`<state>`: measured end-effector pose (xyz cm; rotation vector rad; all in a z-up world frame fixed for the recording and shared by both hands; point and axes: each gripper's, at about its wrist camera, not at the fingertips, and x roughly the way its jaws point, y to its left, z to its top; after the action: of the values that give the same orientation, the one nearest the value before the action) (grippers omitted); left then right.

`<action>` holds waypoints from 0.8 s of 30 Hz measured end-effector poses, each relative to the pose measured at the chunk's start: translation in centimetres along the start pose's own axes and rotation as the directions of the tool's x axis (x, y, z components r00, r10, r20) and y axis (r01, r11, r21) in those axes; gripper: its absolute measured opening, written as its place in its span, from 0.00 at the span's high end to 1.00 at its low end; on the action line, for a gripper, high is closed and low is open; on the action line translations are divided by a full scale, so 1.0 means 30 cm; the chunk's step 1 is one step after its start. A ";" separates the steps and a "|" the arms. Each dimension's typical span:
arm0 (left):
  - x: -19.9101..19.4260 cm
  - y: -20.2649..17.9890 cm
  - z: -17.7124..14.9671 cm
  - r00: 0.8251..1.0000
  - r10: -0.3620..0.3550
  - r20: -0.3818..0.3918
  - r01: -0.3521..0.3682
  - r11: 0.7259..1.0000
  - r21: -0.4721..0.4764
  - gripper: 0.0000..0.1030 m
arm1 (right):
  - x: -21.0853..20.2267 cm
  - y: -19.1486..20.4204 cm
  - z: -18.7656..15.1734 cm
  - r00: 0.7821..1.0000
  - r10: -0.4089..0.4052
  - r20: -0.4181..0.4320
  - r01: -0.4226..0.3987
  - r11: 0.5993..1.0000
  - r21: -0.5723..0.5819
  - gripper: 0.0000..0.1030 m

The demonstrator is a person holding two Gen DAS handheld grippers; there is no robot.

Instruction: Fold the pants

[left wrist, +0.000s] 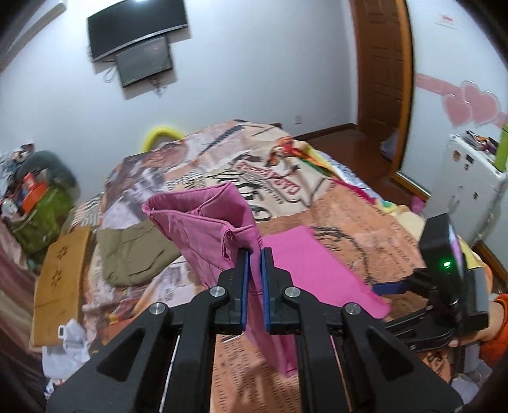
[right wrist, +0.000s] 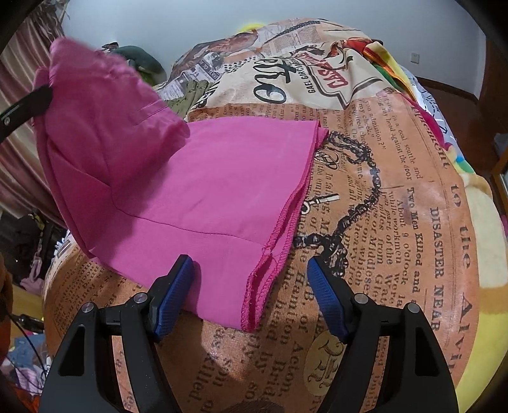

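White walls, wall-mounted TV [left wrist: 137, 30], wooden door [left wrist: 382, 68], newsprint-patterned bed cover [right wrist: 365, 178], white fridge [left wrist: 466, 178].

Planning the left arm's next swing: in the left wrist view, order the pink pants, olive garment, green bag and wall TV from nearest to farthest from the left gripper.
1. Pink pants: pinched in the left gripper.
2. Olive garment: on the bed, to the left.
3. Green bag: beyond the bed's left edge.
4. Wall TV: high on the far wall.

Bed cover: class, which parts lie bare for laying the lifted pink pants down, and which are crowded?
Bare bed cover lies right of the pink pants hem, and near the open right gripper. Crowded: olive garment and tan board left of the left gripper, which pinches the pants.
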<state>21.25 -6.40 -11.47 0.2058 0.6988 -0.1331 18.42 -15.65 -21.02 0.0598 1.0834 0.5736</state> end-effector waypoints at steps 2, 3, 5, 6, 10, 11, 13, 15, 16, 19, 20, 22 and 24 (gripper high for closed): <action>0.010 -0.021 0.013 1.000 -0.030 -0.008 0.030 1.000 0.008 0.95 | -0.001 0.001 0.000 1.000 0.002 0.001 -0.002 1.000 0.000 0.30; 0.016 -0.033 0.020 0.999 -0.045 -0.014 0.045 0.999 0.011 0.96 | -0.001 0.001 0.000 1.000 0.004 0.002 -0.004 1.000 0.000 0.30; 0.022 -0.048 0.027 0.997 -0.070 -0.024 0.070 0.997 0.013 0.96 | -0.002 0.000 0.000 1.000 0.007 0.003 -0.007 1.000 0.001 0.30; 0.027 -0.059 0.031 0.995 -0.093 -0.033 0.093 0.996 0.012 0.96 | -0.002 -0.001 0.001 1.000 0.009 0.004 -0.009 1.000 0.001 0.30; 0.035 -0.093 0.026 0.987 -0.151 -0.061 0.153 0.988 0.021 0.96 | -0.002 -0.002 0.001 1.000 0.014 0.006 -0.014 1.000 0.002 0.30; 0.037 -0.099 0.024 0.983 -0.167 -0.071 0.169 0.985 0.022 0.96 | -0.001 -0.002 0.002 1.000 0.014 0.006 -0.014 1.000 0.003 0.30; 0.051 -0.112 0.018 0.980 -0.176 -0.096 0.179 0.984 0.024 0.96 | 0.000 -0.003 0.002 1.000 0.017 0.006 -0.017 1.000 0.005 0.30; 0.066 -0.115 0.015 0.980 -0.170 -0.108 0.174 0.984 0.028 0.96 | 0.001 -0.003 0.003 1.000 0.017 0.006 -0.017 1.000 0.005 0.30; 0.073 -0.113 0.014 0.979 -0.167 -0.116 0.171 0.985 0.027 0.96 | 0.001 -0.004 0.003 1.000 0.016 0.005 -0.016 1.000 0.007 0.30; 0.084 -0.085 0.016 0.967 -0.216 -0.137 0.216 0.976 -0.013 0.94 | 0.001 -0.005 0.003 1.000 0.017 0.006 -0.017 1.000 0.008 0.30; 0.079 -0.068 0.018 0.953 -0.267 -0.144 0.264 0.964 -0.042 0.92 | 0.001 -0.005 0.004 1.000 0.018 0.006 -0.018 1.000 0.009 0.30; 0.072 -0.055 0.023 0.947 -0.289 -0.142 0.283 0.957 -0.058 0.82 | 0.000 -0.004 0.004 1.000 0.019 0.006 -0.019 1.000 0.010 0.30; 0.065 -0.049 0.029 0.953 -0.276 -0.128 0.272 0.961 -0.050 0.67 | 0.001 -0.005 0.004 1.000 0.019 0.006 -0.019 1.000 0.010 0.30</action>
<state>22.99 -8.13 -12.29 0.0860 0.8616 -0.3761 18.58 -15.74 -21.03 0.0802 1.0812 0.5850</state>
